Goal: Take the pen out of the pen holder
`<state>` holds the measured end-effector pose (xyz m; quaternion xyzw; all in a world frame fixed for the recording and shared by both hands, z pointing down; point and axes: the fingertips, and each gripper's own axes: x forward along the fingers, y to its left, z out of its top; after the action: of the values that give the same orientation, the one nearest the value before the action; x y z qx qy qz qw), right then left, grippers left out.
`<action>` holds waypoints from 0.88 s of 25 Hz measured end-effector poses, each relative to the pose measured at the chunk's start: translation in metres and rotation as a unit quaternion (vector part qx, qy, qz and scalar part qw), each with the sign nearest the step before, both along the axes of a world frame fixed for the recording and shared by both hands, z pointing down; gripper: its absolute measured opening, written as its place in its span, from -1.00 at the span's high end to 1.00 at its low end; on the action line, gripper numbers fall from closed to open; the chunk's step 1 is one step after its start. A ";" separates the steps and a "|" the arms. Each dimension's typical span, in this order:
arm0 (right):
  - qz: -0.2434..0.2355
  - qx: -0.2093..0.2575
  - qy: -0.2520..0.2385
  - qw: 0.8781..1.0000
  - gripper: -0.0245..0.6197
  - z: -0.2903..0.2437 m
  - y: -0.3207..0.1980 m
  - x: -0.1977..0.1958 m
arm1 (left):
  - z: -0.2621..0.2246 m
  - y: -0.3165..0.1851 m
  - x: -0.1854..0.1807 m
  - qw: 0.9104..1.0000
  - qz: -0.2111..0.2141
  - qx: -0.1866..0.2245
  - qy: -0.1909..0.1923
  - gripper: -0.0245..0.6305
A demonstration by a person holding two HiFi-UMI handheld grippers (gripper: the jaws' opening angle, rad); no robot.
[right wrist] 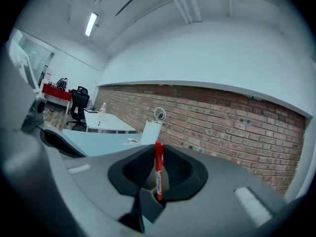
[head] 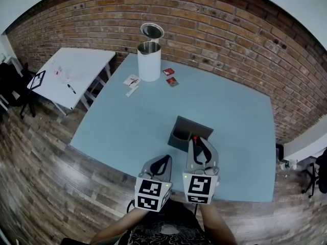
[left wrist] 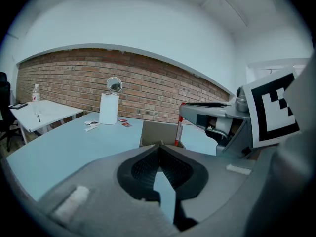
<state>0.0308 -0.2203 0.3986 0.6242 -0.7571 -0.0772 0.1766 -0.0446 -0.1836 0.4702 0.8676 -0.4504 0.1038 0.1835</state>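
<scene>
A dark grey square pen holder (head: 185, 131) stands on the light blue table (head: 127, 126), just ahead of both grippers. My right gripper (head: 196, 140) is at the holder's near right edge, shut on a red pen (head: 194, 137). In the right gripper view the red pen (right wrist: 158, 164) stands upright between the jaws of the right gripper (right wrist: 157, 182). From the left gripper view the pen (left wrist: 178, 125) hangs over the holder (left wrist: 154, 132); its lower end is hidden. My left gripper (head: 164, 160) sits to the left, shut and empty, as the left gripper (left wrist: 159, 146) view confirms.
A white cylinder bin (head: 149, 60) with a round lid stands at the table's far edge, with cards (head: 132, 81) and small red packets (head: 170, 78) beside it. A white side table (head: 71, 73) is to the left. A brick wall (head: 214, 29) runs behind.
</scene>
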 end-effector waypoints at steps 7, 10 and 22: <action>-0.014 -0.012 -0.015 1.000 0.74 0.004 0.023 -0.004 | -0.009 0.012 0.000 1.000 -0.008 0.008 0.006 0.95; -0.017 -0.019 -0.021 0.999 0.74 0.008 0.034 -0.005 | -0.015 0.016 0.000 1.000 -0.011 0.019 0.006 0.95; -0.027 -0.048 -0.054 0.997 0.74 0.024 0.077 -0.003 | -0.014 0.045 0.011 1.000 -0.015 0.024 0.001 0.95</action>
<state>0.0276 -0.1435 0.4228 0.5977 -0.7849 -0.0113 0.1629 -0.0341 -0.1386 0.4566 0.8649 -0.4658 0.0891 0.1646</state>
